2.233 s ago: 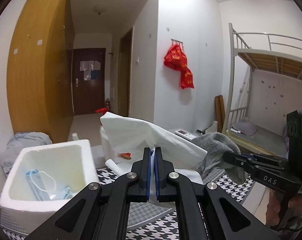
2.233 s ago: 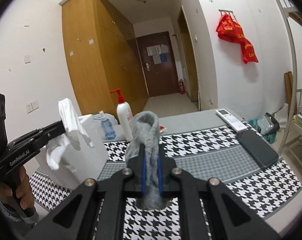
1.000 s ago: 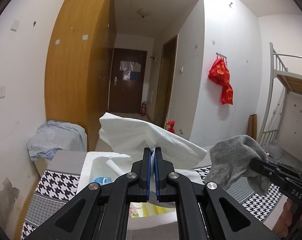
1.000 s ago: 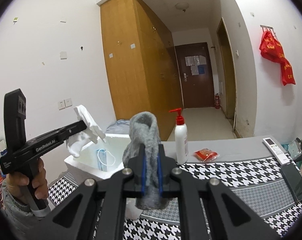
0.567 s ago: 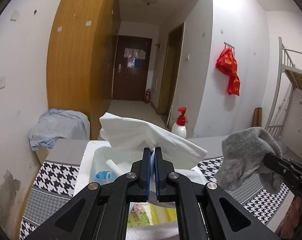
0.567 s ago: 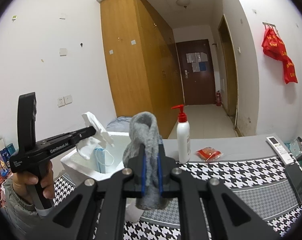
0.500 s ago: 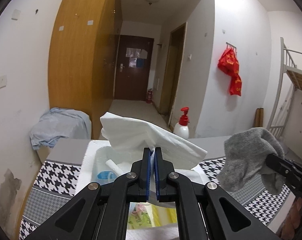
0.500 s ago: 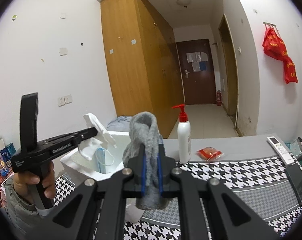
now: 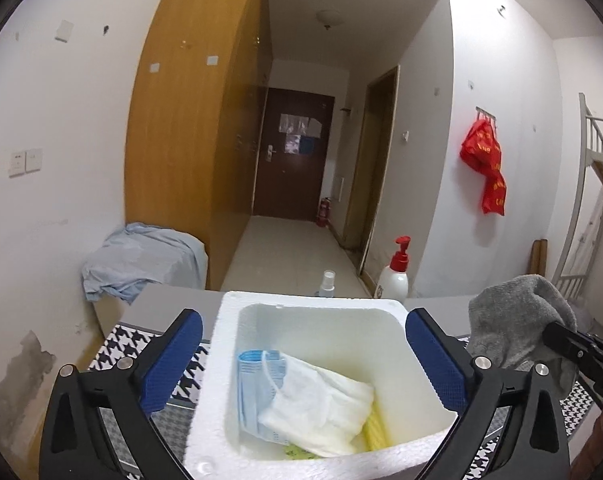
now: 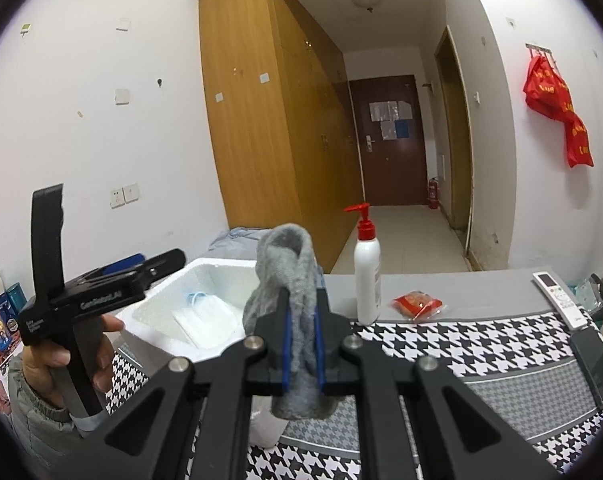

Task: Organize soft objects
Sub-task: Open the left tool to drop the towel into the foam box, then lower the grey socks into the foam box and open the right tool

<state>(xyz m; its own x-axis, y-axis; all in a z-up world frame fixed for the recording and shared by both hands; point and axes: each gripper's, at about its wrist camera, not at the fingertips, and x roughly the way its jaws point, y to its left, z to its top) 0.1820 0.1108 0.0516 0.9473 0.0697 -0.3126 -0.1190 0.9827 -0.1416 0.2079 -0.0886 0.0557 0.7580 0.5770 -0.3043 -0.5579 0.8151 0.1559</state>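
Counting one tissue (image 9: 321, 408), one mask (image 9: 250, 384), one sock (image 10: 289, 280).

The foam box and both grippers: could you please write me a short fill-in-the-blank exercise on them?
1. The white tissue lies inside the ____ box.
2. The right gripper is shut on a ____ sock.
3. Beside the tissue lies a blue ____.
4. The left gripper holds ____.

Missing words: foam; grey; mask; nothing

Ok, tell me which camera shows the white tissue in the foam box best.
Left wrist view: it looks down into the foam box, showing the white tissue over the blue mask. The right wrist view shows the tissue smaller, partly behind the grey sock.
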